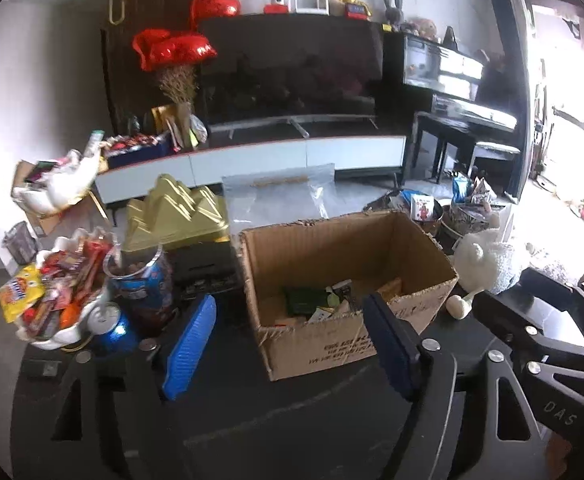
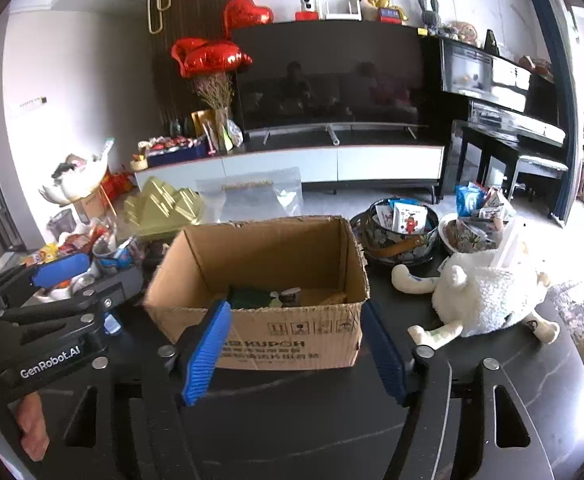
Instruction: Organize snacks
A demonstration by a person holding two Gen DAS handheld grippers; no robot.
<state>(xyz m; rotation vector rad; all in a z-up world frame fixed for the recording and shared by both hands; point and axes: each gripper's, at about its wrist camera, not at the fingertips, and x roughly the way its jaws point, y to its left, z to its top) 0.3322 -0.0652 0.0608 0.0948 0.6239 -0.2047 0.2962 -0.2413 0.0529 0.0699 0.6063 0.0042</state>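
Brown corrugated cardboard box [image 2: 260, 300], open top up, long axis left-right; left gripper [image 1: 288, 344] and right gripper [image 2: 295, 348] both wide apart, empty.

A dark tabletop [image 2: 299, 412] carries an open cardboard box [image 2: 292, 340] at its middle. Left of it stand a white dish of snack packets [image 1: 58, 336], a blue can [image 1: 114, 330] and a gold tin [image 1: 180, 216]. Right of it lie a white plush sheep [image 2: 487, 296] and two patterned bowls [image 2: 395, 240].
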